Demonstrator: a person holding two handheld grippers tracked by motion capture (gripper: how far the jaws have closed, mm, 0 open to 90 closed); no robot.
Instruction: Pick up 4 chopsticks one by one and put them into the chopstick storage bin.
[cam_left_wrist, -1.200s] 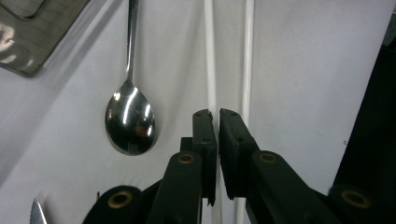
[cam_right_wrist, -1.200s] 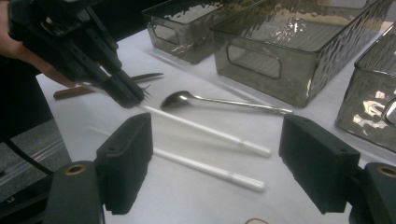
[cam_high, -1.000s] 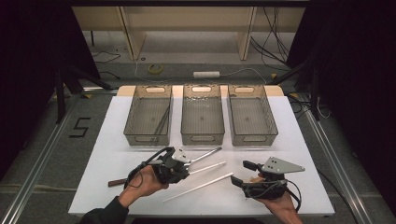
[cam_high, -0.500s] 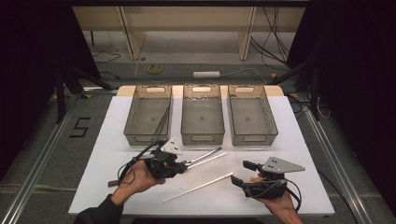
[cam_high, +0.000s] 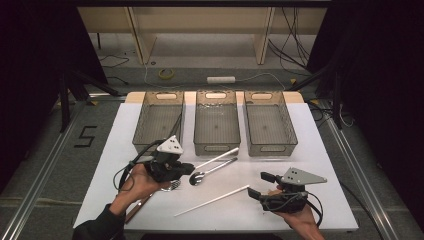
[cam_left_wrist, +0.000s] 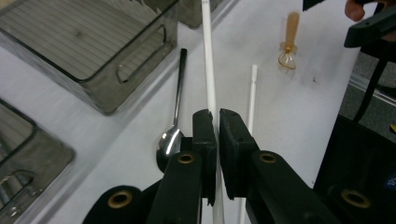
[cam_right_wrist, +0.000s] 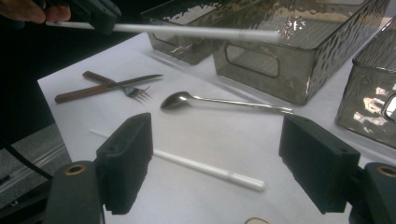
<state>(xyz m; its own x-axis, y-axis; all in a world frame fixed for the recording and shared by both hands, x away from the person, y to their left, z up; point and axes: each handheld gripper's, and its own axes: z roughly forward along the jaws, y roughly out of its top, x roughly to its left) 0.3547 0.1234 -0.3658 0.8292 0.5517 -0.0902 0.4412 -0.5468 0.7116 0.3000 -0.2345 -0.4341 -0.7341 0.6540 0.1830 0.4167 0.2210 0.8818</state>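
Jaws of my left gripper (cam_left_wrist: 216, 122) are pinched on a white chopstick (cam_left_wrist: 207, 56), gripping it near one end, so most of its length sticks out ahead of the pads and off the table (cam_high: 320, 150). In the high view the left gripper (cam_high: 187, 169) sits in front of the left bin (cam_high: 159, 121), and the stick's free end points up and to the right, toward the near wall of the middle bin (cam_high: 216, 120). The long axis runs diagonally across the table rather than along any bin, which is what my next move hinges on: I judge I must swing the stick in line with a bin's length before lowering it, or the tip will catch a rim.

My right gripper (cam_high: 255, 185) rests near the table's front right, jaws spread wide with nothing between them. A second white chopstick (cam_high: 212, 200) lies flat just to its left, also on a diagonal, its nearer end close to those open jaws (so the right hand is plainly the closer one for that piece). A spoon (cam_high: 196, 177) lies between the two grippers, and a fork (cam_right_wrist: 135, 92) and a wooden-handled knife (cam_right_wrist: 93, 88) lie crossed near the left hand. The right bin (cam_high: 270, 121) looks empty.
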